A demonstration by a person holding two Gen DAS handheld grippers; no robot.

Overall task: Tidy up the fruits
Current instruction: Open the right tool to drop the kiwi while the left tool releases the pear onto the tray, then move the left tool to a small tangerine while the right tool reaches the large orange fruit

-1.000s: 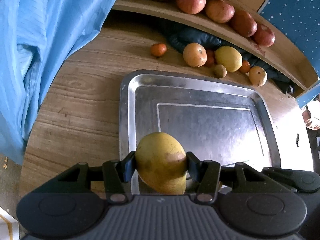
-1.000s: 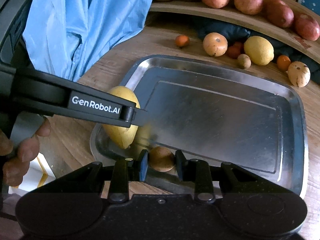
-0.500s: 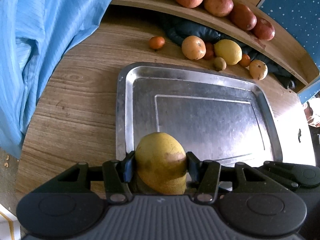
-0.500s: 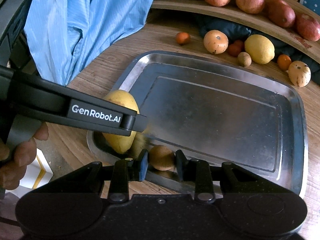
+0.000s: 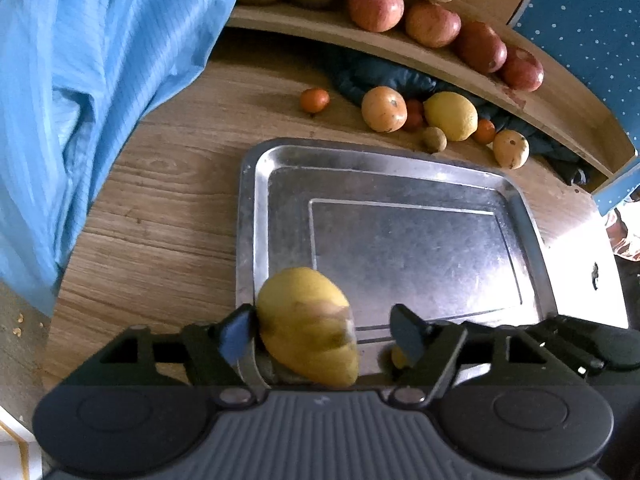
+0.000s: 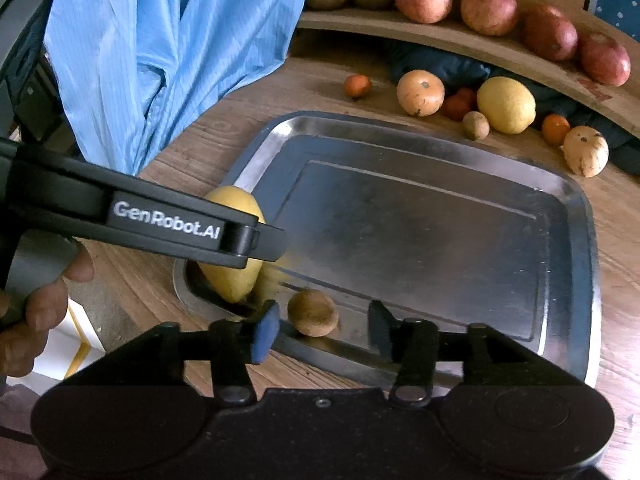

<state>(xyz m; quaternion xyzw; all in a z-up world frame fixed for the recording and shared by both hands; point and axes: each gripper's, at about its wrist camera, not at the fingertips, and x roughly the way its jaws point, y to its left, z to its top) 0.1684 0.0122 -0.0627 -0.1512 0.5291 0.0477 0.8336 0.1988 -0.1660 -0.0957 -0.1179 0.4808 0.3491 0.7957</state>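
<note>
Left gripper (image 5: 322, 334): jaws have just been opening and now stand apart; the yellow mango (image 5: 308, 326) sits between them, blurred, against the left pad with a clear gap to the right pad.
Right gripper (image 6: 322, 326): jaws have just been opening and stand apart; the small brown fruit (image 6: 313, 312) lies between them, touching neither pad.
Yellow mango: at the lower middle of the left wrist view, over the near left corner of the metal tray (image 5: 400, 168); in the right wrist view it shows at centre left, partly behind the black bar of the left gripper, its lower end down in the tray's corner.
Small brown fruit: resting on the tray floor just inside the near rim, just right of the mango, lower middle of the right wrist view.
Metal tray: fills the middle of both views, lying on the wooden table (image 5: 160, 216).
Loose fruits: a row on the table beyond the tray's far edge, upper right of the frames, among them a yellow lemon (image 6: 506, 105), a pale round fruit (image 6: 420, 93) and a small orange one (image 6: 358, 86).
Shelf (image 5: 420, 52): curved wooden ledge along the top, carrying red apples (image 5: 432, 24).
Blue cloth (image 5: 88, 80): hangs over the upper left of both views.
Hand (image 6: 36, 312): fingers wrapped on the left gripper's handle, lower left of the right wrist view.
</note>
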